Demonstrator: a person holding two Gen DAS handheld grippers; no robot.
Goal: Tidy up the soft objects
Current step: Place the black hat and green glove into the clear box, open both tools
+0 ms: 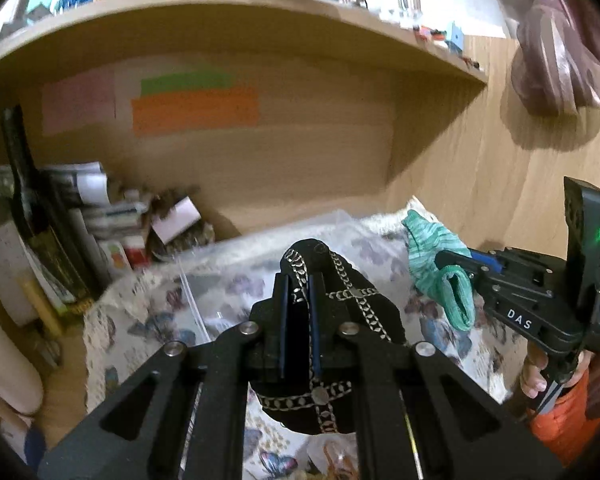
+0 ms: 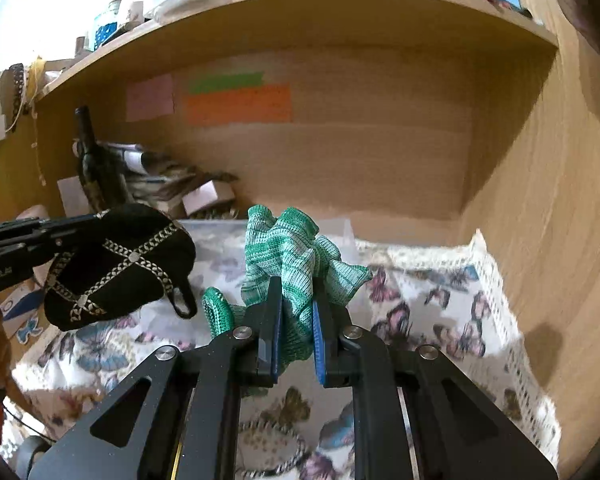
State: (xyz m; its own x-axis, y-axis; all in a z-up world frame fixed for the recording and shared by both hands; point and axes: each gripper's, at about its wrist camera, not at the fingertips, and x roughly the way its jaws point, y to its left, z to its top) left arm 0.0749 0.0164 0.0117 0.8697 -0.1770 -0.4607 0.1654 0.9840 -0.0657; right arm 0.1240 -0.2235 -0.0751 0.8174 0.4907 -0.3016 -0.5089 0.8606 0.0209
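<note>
Your left gripper (image 1: 298, 304) is clamped on the black cap (image 1: 332, 320), lifting it off the butterfly cloth (image 1: 148, 320); your right gripper (image 2: 296, 320) pinches the bunched green glove (image 2: 292, 256), likewise aloft; each hand carries one item, probably so both can be sorted at once; a clear box (image 2: 228, 232) sits just behind, under the shelf (image 2: 300, 12).

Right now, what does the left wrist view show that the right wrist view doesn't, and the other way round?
Only the left wrist view shows the maroon cloth hanging at upper right and the right tool's body with its green light. Only the right wrist view shows the black cap's whole chain-crossed side and loop, plus the cloth's lacy right edge. Both show the left tool shut on the cap, the right tool shut on the green knit, the butterfly cloth, and orange note.
</note>
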